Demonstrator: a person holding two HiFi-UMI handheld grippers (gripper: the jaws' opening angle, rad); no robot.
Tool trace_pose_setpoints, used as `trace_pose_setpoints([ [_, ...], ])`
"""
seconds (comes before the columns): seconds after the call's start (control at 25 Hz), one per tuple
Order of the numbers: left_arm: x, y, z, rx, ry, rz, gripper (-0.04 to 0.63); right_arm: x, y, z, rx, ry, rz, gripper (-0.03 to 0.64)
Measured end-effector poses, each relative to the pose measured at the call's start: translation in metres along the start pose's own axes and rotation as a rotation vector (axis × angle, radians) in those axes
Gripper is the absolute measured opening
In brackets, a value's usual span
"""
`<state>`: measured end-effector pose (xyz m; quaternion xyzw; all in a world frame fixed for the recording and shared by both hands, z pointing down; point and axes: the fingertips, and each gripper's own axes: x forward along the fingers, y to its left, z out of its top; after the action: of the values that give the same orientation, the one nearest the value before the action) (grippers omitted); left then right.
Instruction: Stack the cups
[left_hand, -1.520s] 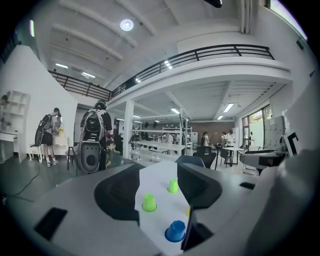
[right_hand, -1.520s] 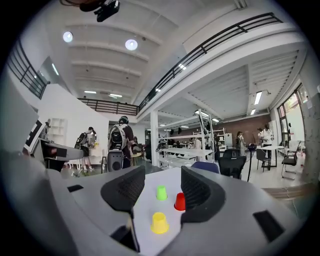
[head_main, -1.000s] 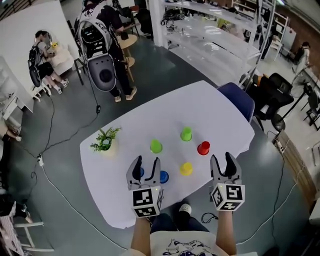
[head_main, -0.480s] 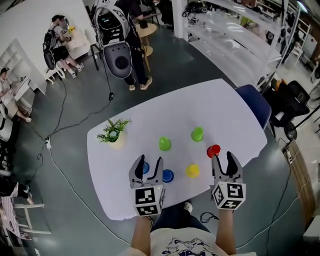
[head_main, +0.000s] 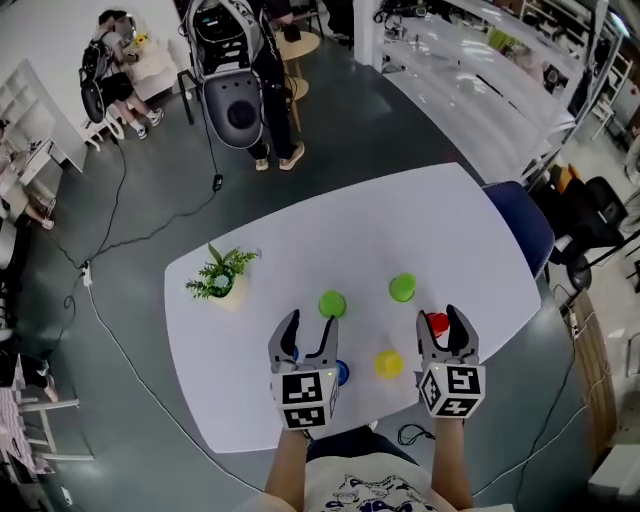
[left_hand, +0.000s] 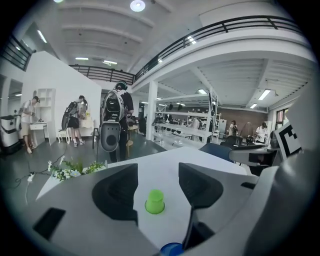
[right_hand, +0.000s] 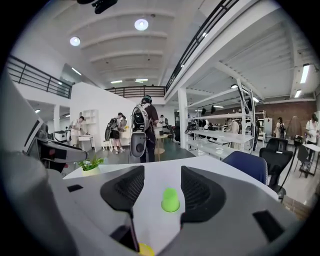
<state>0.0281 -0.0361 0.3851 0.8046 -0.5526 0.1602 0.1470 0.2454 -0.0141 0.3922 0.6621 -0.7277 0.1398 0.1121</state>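
Several upside-down cups stand on the white table (head_main: 300, 240): two green ones (head_main: 332, 304) (head_main: 402, 288), a red one (head_main: 437, 323), a yellow one (head_main: 388, 364) and two blue ones (head_main: 341, 374) (head_main: 293, 353). My left gripper (head_main: 309, 325) is open and has just been opening wider, with nothing gripped; one blue cup shows under its jaws. In the left gripper view a green cup (left_hand: 154, 201) stands ahead, framed by the jaws. My right gripper (head_main: 440, 320) is open above the red cup, partly hiding it. The right gripper view frames the other green cup (right_hand: 170, 200).
A small potted plant (head_main: 224, 280) stands at the table's left edge. A blue chair (head_main: 520, 225) sits at the far right corner. People and a grey machine (head_main: 238, 100) stand on the floor beyond the table. The table's near edge lies just below the grippers.
Both grippers have moved forward and down over the table toward the cups. The right one now covers part of the red cup; the left one sits over the blue cups.
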Motion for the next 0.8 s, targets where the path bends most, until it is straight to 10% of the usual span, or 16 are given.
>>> trace_pose_setpoints([
  [0.8,0.108,0.026,-0.066,-0.015,0.219,-0.077,0.268,0.133,-0.005,-0.065,-0.075,0.284,-0.002,0.256],
])
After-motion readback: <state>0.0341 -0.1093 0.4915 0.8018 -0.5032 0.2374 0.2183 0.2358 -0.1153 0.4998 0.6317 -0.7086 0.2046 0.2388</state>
